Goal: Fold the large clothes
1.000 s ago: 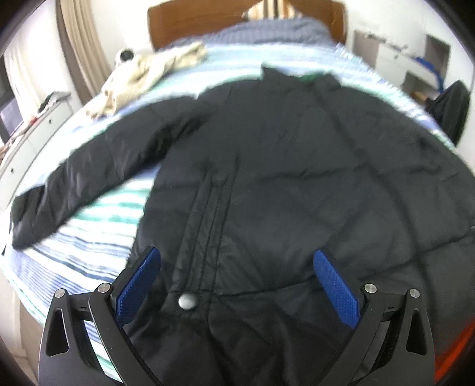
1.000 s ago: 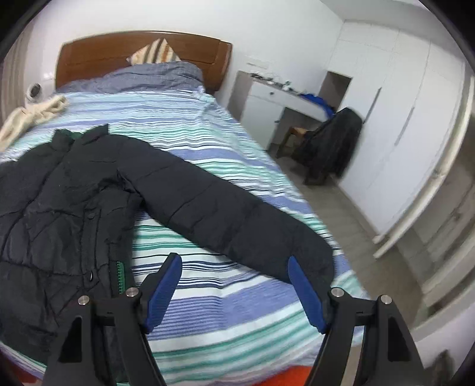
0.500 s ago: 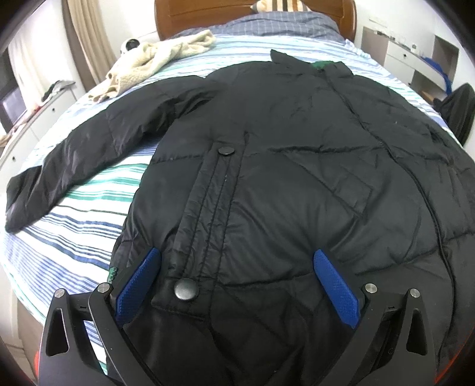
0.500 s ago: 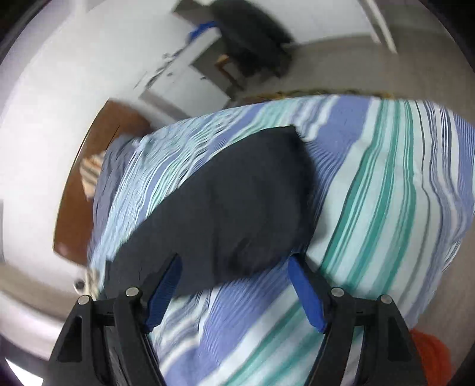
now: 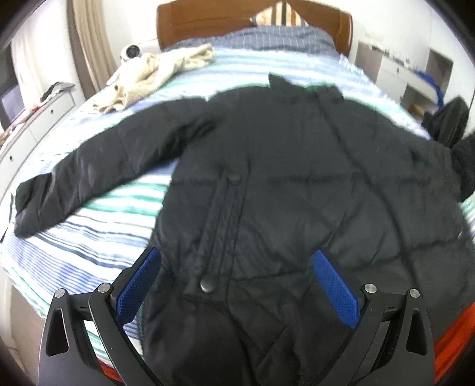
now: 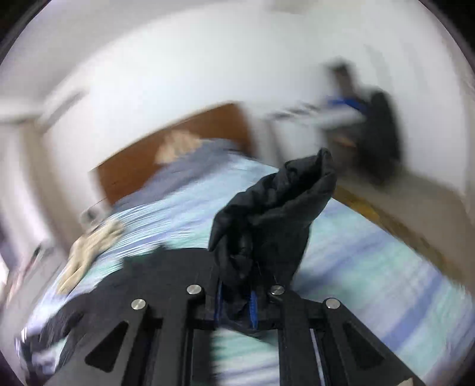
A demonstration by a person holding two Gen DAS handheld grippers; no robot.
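A large black padded jacket [image 5: 297, 184] lies front up on the striped bed, its left sleeve [image 5: 89, 169] stretched out to the left. My left gripper [image 5: 234, 285] is open and empty, hovering over the jacket's lower front by a snap button [image 5: 208, 285]. My right gripper [image 6: 236, 305] is shut on the cuff of the jacket's right sleeve [image 6: 273, 219] and holds it lifted above the bed. That raised sleeve shows at the right edge of the left wrist view [image 5: 466, 166].
The striped bed [image 5: 98, 225] has a cream garment [image 5: 154, 71] near the wooden headboard [image 5: 207, 20]. A white desk [image 5: 394, 68] and a chair with dark clothing [image 5: 448, 121] stand to the right. White drawers [image 5: 32, 118] stand to the left.
My right gripper has closed on the right sleeve's cuff and lifted it off the bed, swinging fast. My left gripper has drawn back and up a little, still open.
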